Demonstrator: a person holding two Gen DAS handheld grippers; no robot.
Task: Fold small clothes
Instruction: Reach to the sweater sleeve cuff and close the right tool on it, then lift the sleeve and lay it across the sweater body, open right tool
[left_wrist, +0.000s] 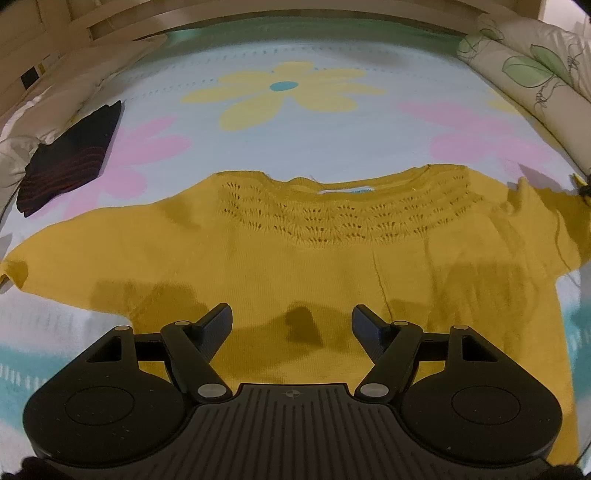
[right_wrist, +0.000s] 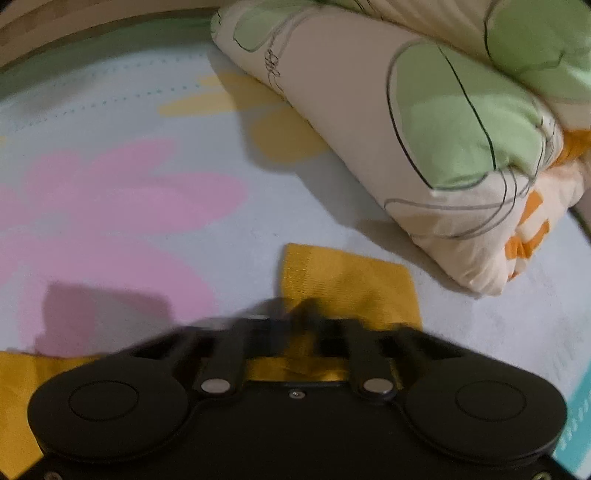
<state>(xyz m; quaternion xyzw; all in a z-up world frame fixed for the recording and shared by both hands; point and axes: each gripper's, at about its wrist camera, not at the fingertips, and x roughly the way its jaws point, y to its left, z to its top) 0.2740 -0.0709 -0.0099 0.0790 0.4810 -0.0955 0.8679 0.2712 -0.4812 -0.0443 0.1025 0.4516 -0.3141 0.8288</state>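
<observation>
A mustard sweater (left_wrist: 303, 258) lies spread mid-frame on the flowered bedsheet (left_wrist: 295, 122). The left gripper (left_wrist: 291, 325) hovers agape; the right gripper (right_wrist: 310, 314) pinches its sleeve (right_wrist: 351, 280). A rolled quilt (right_wrist: 424, 129) crowds upper right, dark folded clothes (left_wrist: 70, 158) upper left.

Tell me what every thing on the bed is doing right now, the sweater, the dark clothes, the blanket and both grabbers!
yellow sweater: spread flat, front up, sleeves out.
right sleeve: pinched near its cuff.
right gripper: shut on the sleeve.
left gripper: open, above the sweater's lower part, holding nothing.
dark striped garment: folded, lying apart at the far left.
rolled quilt: bundled along the bed's edge.
</observation>
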